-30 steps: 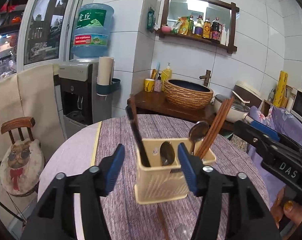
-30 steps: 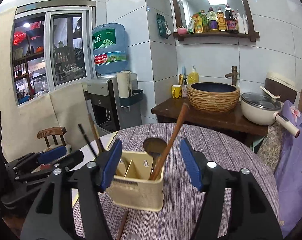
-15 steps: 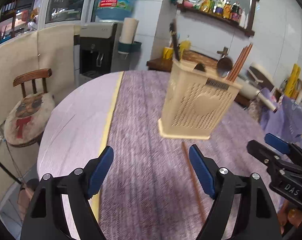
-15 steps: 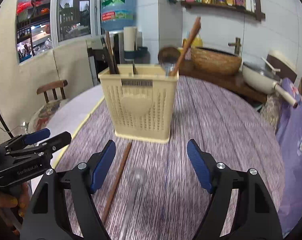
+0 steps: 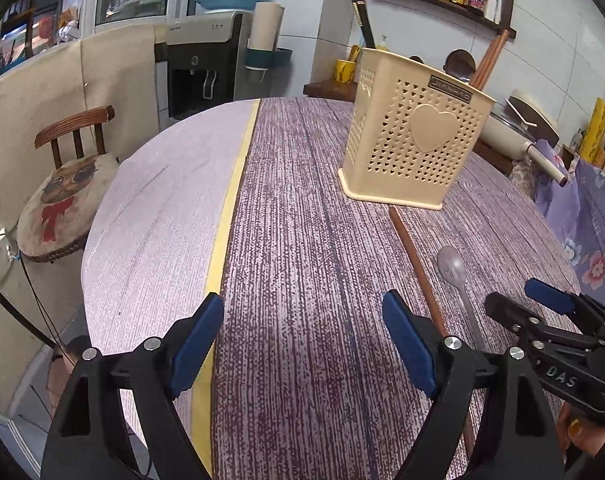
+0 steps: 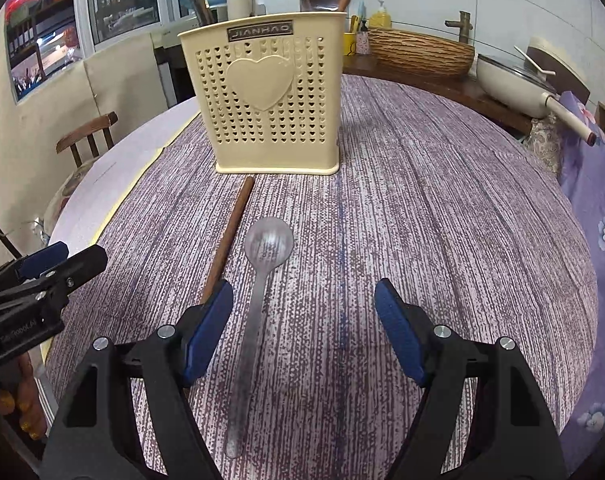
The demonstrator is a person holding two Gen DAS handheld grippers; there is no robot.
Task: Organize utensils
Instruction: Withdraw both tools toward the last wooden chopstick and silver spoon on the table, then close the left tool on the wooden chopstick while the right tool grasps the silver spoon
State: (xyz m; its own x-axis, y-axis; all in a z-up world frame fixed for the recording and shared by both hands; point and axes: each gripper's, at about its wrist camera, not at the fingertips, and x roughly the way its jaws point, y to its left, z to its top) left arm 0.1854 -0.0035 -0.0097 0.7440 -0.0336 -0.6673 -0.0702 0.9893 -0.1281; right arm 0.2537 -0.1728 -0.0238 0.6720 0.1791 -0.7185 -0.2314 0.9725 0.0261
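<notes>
A cream perforated utensil holder [image 6: 272, 92] stands on the round table [image 6: 442, 220], with chopsticks and a ladle sticking out; it also shows in the left wrist view [image 5: 410, 136]. A brown chopstick [image 6: 230, 236] and a clear plastic spoon [image 6: 258, 284] lie on the cloth in front of it, also in the left wrist view as chopstick [image 5: 416, 264] and spoon [image 5: 456, 284]. My right gripper [image 6: 302, 330] is open and empty, low over the spoon handle. My left gripper [image 5: 302, 344] is open and empty, left of both utensils.
The table edge and a yellow stripe [image 5: 226, 232] run on the left. A wooden chair [image 5: 62, 184] stands beyond the left edge. A side counter with a woven basin [image 6: 420, 56] and a white pan [image 6: 514, 84] lies behind.
Both grippers have dropped from above the holder down and back to table level. The chopstick and spoon on the cloth have come into view in front of them.
</notes>
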